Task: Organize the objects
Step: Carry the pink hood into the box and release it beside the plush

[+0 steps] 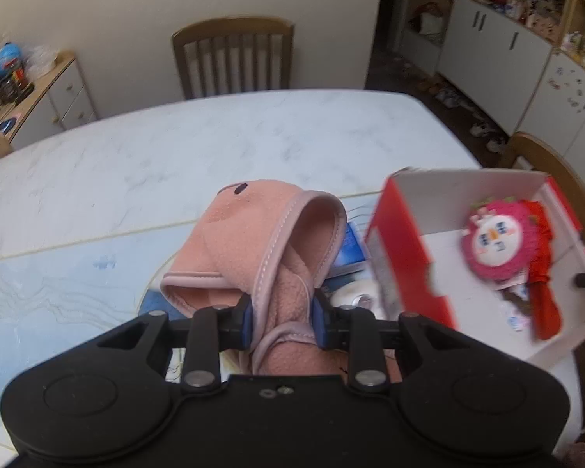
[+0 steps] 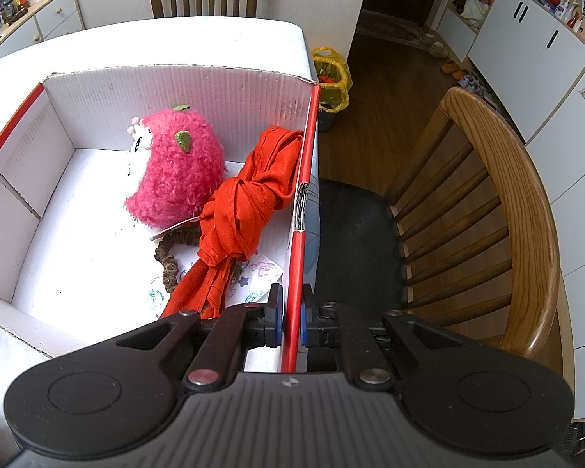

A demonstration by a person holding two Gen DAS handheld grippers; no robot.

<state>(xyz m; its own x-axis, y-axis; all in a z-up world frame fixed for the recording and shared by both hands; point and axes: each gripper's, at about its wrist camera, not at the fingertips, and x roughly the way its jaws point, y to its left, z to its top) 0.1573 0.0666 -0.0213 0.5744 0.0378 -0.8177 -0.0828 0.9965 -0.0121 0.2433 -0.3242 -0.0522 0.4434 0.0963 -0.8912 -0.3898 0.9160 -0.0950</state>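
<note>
- While the left gripper (image 1: 280, 321) is clamped on a bunched fold of the pink fleece hat (image 1: 261, 241), its blue pads pressed into the fabric from both sides, the hat hangs raised above the table (image 1: 214, 132), just left of the red-and-white cardboard box (image 2: 175, 89).
- The right gripper (image 2: 291, 321) is closed on the box's red right wall, one pad inside and one outside, which I judge is steadying it near the table's edge.
- Already lying in the box are a pink plush toy (image 2: 175, 167), a knotted red cloth (image 2: 245, 202), a brown scrunchie (image 2: 167, 261) and some stickers (image 2: 265, 271).
- The step in hand looks like carrying the hat over the near-left wall and dropping it inside.
- To do it well, lift high enough that the drooping loop of fabric clears the wall's rim instead of snagging on it.
- Aim for the bare white floor on the left half, away from the plush and cloth.
- Keep the right grip firm so the box does not slide toward the chair (image 2: 507, 214) beside the table.
- Open the left jaws only once the hat's bulk is inside the walls; soft fleece may cling to the pads, so a small shake may help.
- A blue-and-white packet (image 1: 351, 249) and a white round item (image 1: 358, 296) lie under the hat on the table; what they are I cannot tell.
</note>
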